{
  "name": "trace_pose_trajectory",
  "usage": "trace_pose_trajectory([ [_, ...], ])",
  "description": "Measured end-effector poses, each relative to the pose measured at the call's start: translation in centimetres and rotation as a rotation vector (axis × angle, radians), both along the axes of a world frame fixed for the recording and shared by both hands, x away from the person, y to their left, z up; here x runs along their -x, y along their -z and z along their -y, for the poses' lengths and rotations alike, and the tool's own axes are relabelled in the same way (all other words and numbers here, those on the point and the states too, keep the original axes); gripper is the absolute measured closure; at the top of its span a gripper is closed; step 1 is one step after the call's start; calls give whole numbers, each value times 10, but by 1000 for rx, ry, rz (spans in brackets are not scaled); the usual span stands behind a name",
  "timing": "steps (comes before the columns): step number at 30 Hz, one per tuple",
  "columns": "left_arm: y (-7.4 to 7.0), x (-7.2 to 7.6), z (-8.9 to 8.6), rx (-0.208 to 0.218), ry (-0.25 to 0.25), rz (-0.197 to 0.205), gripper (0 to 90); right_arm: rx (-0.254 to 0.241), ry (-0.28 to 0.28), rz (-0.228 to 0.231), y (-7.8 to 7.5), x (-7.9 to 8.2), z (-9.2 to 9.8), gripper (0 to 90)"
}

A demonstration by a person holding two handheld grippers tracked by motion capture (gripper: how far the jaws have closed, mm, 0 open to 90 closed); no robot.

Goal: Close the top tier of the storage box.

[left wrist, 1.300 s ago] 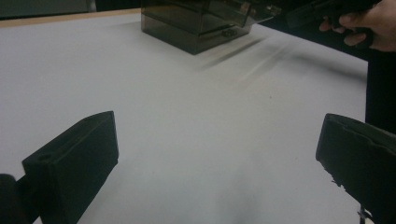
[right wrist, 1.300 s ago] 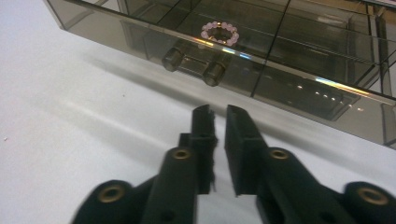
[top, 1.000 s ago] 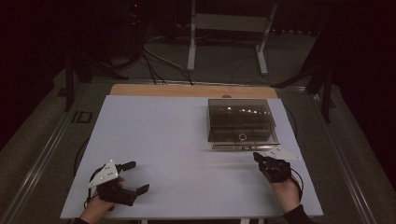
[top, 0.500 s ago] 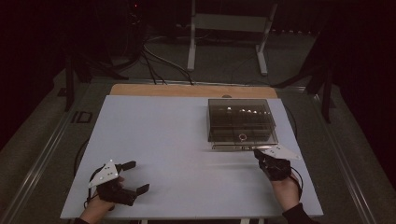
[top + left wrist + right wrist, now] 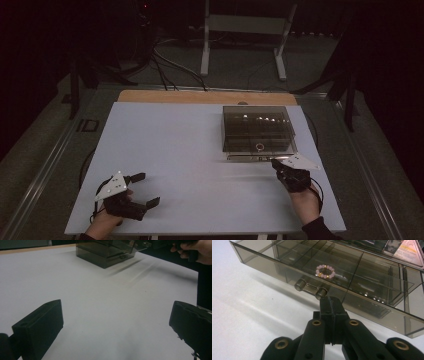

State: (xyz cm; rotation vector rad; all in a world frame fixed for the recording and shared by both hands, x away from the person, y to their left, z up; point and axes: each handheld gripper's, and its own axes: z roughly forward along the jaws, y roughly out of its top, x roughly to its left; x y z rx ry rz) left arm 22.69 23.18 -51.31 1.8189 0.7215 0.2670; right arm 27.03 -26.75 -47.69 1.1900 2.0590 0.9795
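Since before, closed right tongs (image 5: 331,300) turned at the drawer (image 5: 317,270) handle (image 5: 310,289); open left tongs (image 5: 142,189) rest over bare table (image 5: 190,145).

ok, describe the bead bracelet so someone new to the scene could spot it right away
Start at the smoky see-through drawer box on the white table's far right. Its drawer stands pulled out toward the shut right gripper, just behind the two-knob handle. The bracelet lies in a drawer compartment there: a small ring of pale pink beads with gold spacers, the one coloured item among grey dividers.

place: lab or studio — dark room | signs: white table (image 5: 200,150), floor cables (image 5: 167,65), metal stand (image 5: 245,30)
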Motion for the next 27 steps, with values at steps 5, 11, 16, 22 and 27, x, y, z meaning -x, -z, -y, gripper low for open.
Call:
trace_pose_trajectory([
  [5, 0, 0, 0, -2, 0, 1, 0, 3, 2, 0, 0, -2, 0, 900],
  [11, 0, 0, 0, -1, -1, 2, 0, 25, 4, -4, 3, -7, -3, 900],
  [16, 1, 0, 0, -6, 2, -1, 0, 20, 5, -14, 5, -10, -1, 900],
  [22, 0, 0, 0, -4, -1, 0, 0, 17, 4, -17, 5, -10, -2, 900],
  [27, 0, 0, 0, -5, 1, -1, 0, 17, 3, -18, 5, -10, -1, 900],
])
